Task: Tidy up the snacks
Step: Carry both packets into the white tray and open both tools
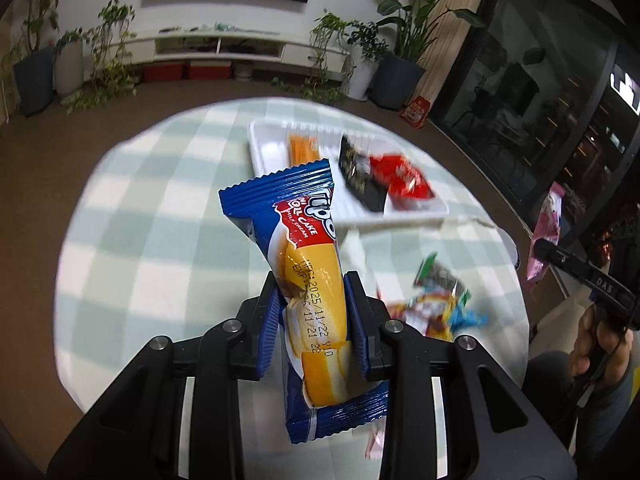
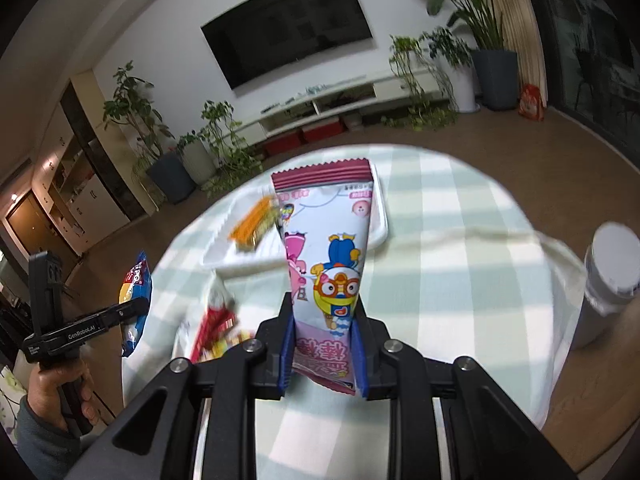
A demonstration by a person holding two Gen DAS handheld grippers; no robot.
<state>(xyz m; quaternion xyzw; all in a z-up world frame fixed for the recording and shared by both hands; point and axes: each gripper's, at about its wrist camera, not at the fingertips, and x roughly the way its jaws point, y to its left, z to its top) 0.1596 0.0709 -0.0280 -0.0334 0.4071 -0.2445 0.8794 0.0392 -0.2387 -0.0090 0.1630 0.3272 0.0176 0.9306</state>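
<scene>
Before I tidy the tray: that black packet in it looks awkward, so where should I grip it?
Take the black packet across its narrow width at the near end, coming from above. It lies flat and long in the white tray, with the red packet against one side.

Each fisheye camera rides just behind its own gripper, looking forward and steeply down along the fingers from close above the round worktop with a green-and-white checked cloth (image 1: 160, 216). Both views share the white plastic tray (image 1: 268, 148), the wall-mounted black television (image 2: 288, 28) and potted plants beyond.
</scene>
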